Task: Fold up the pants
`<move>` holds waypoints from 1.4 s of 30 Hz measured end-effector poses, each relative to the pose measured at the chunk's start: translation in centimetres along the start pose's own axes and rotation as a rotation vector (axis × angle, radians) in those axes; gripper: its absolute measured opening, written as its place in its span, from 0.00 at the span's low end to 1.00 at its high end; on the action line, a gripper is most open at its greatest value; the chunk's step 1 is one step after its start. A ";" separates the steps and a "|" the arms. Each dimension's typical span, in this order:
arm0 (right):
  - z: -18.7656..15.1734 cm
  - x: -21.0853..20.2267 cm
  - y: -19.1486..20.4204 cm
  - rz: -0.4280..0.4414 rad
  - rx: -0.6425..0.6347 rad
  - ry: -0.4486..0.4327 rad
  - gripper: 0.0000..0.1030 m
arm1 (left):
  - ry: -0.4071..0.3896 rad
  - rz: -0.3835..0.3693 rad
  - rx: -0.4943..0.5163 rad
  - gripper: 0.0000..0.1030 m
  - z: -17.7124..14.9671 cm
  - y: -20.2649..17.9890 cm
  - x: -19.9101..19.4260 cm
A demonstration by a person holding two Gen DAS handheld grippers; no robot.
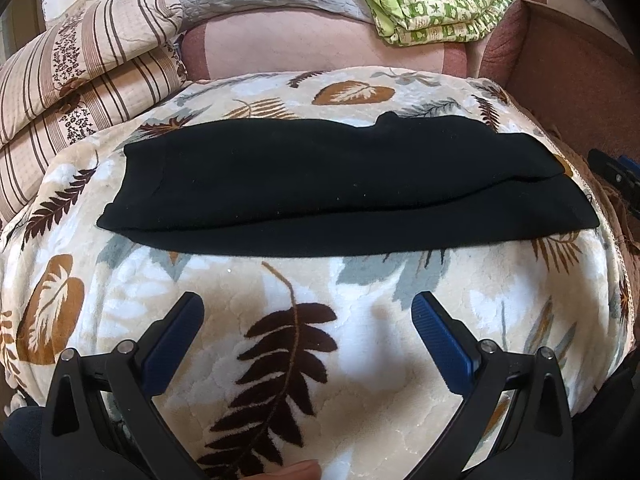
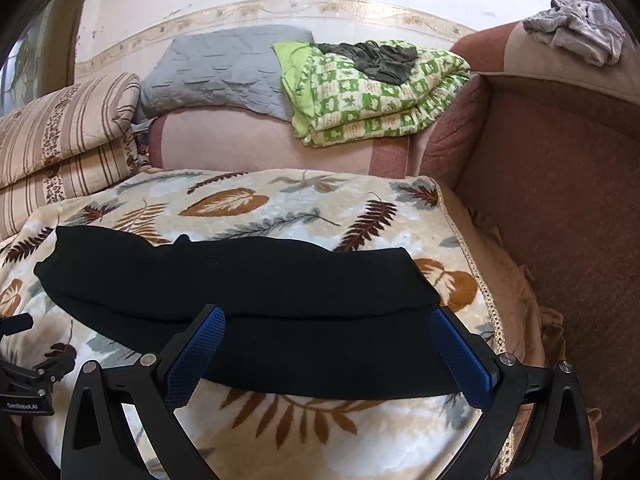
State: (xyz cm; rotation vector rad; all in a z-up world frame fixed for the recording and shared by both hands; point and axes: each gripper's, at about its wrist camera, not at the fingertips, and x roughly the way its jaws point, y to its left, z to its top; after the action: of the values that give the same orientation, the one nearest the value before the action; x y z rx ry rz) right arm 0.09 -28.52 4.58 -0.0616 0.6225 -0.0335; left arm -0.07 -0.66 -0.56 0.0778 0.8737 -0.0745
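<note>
My left jaws (image 1: 307, 308): spread wide, nothing between the blue pads (image 1: 440, 332) — they hang over bare blanket, short of the pants' near edge.
My right jaws (image 2: 327, 324): also spread wide and gripping nothing; the blue pads (image 2: 460, 352) frame the near edge of the pants toward their right end, though I cannot tell if they touch the cloth.
Fingertip (image 1: 298, 472): a bit of my own finger shows at the bottom edge of the left view.
Leaf-print blanket (image 1: 280, 320): cream plush with brown, tan and grey leaves, spread over the seat and carrying the pants.
Sofa (image 2: 560, 200): reddish-brown, its arm rising on the right and its pink back behind the blanket.
Black pants (image 1: 320, 184): lying flat across the blanket as a long strip running left to right, one layer laid on another — the lower layer sticks out along the near side.
Striped bedding (image 1: 72, 72): folded and stacked at far left.
Grey quilt (image 2: 216, 68): draped on the sofa back.
Green checked quilt (image 2: 372, 96): folded beside the grey one, a dark garment (image 2: 380, 58) crumpled on top.
Pale cloth (image 2: 576, 32): bunched on the sofa arm, far right.
</note>
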 end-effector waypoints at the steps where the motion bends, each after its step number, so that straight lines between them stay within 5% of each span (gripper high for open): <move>1: 0.0 0.0 0.1 0.001 -0.005 0.001 1.00 | 0.003 0.003 0.001 1.00 -0.1 0.0 0.1; 42: -0.1 0.6 -0.4 -0.019 0.008 0.031 1.00 | 0.010 0.010 -0.028 1.00 -0.1 1.0 0.4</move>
State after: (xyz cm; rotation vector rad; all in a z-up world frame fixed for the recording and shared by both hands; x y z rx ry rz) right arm 0.58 -28.90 4.18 -0.0592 0.6527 -0.0549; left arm 0.17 0.33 -0.90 0.0569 0.8839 -0.0523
